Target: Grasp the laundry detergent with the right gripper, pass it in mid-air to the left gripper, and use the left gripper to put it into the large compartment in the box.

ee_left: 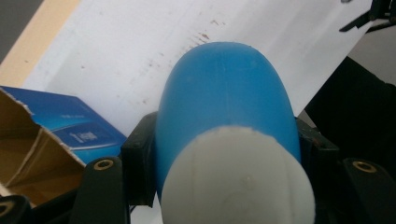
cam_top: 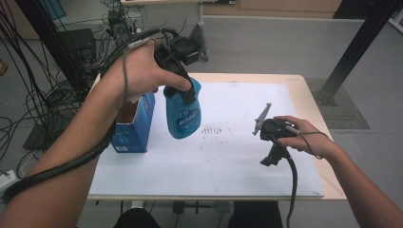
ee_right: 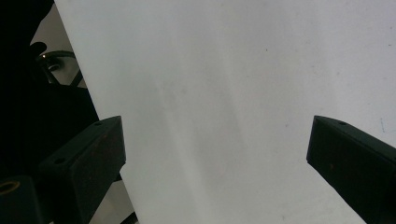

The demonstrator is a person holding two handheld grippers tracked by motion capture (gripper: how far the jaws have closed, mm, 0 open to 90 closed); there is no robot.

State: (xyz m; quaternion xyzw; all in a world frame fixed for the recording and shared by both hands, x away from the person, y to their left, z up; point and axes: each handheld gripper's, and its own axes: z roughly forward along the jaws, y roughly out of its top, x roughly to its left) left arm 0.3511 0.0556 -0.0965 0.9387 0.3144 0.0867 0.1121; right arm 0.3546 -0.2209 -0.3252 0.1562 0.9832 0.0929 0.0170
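A blue plastic bottle with a printed label hangs in the air over the left part of the white mat. My left gripper is shut on its upper part. In the left gripper view the bottle runs away from the camera between both jaws, its white cap nearest. Left of the bottle, a blue carton stands on the mat with its top torn open. My right gripper rests low over the mat's right side. Its jaws stand wide apart, open, with bare mat between them.
The mat covers a light wooden table. Faint dark marks dot the mat's middle. Black frame posts and bundles of cables stand on the floor around the table. A cable trails from each gripper.
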